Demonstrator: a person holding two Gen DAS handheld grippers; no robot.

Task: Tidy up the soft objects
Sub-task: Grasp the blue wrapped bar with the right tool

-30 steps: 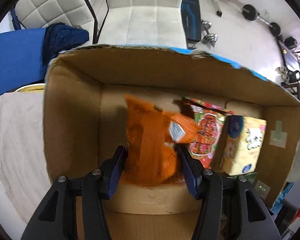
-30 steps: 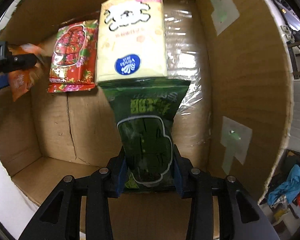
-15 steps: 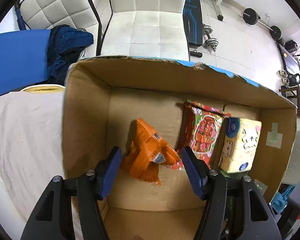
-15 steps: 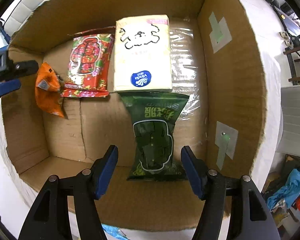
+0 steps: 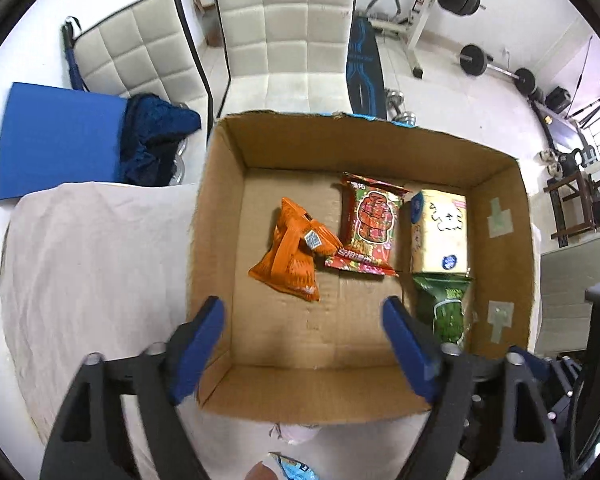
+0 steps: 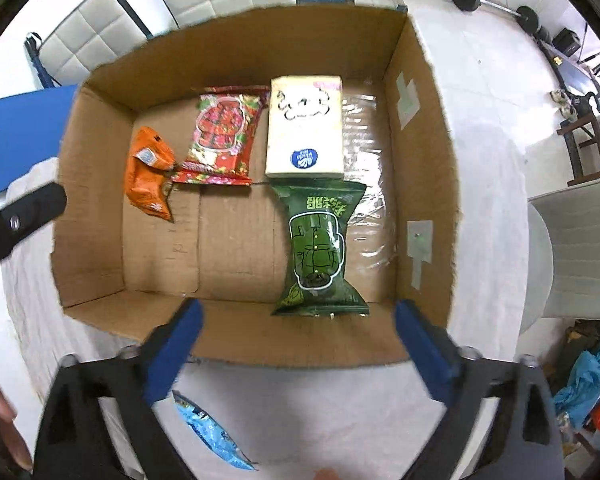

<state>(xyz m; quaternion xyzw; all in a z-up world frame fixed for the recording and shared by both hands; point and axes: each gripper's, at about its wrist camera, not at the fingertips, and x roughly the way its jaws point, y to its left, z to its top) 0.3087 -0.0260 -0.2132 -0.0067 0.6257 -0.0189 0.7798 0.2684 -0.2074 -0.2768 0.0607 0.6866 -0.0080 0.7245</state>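
Note:
A cardboard box [image 5: 216, 216] [image 6: 420, 128] holds an orange packet [image 5: 292, 256] [image 6: 148, 172], a red packet [image 5: 370, 224] [image 6: 220, 136], a cream tissue pack [image 5: 440, 236] [image 6: 306, 132] and a green packet [image 5: 446, 312] [image 6: 318, 244]. My left gripper [image 5: 304, 312] is open and empty above the box's near left part. My right gripper [image 6: 298, 320] is open and empty above the box's near wall. A blue packet [image 6: 212, 432] [image 5: 292, 468] lies on the white cloth in front of the box.
The box stands on a table covered with white cloth [image 5: 80, 272] [image 6: 492, 220]. White padded chairs [image 5: 284, 36], a blue mat [image 5: 60, 136] and gym weights [image 5: 496, 68] are beyond the table. The left gripper's arm [image 6: 16, 220] shows at the left of the right wrist view.
The left gripper opened and let the orange packet drop into the box. The right gripper opened and released the green packet. Both grippers have pulled up and back from the box.

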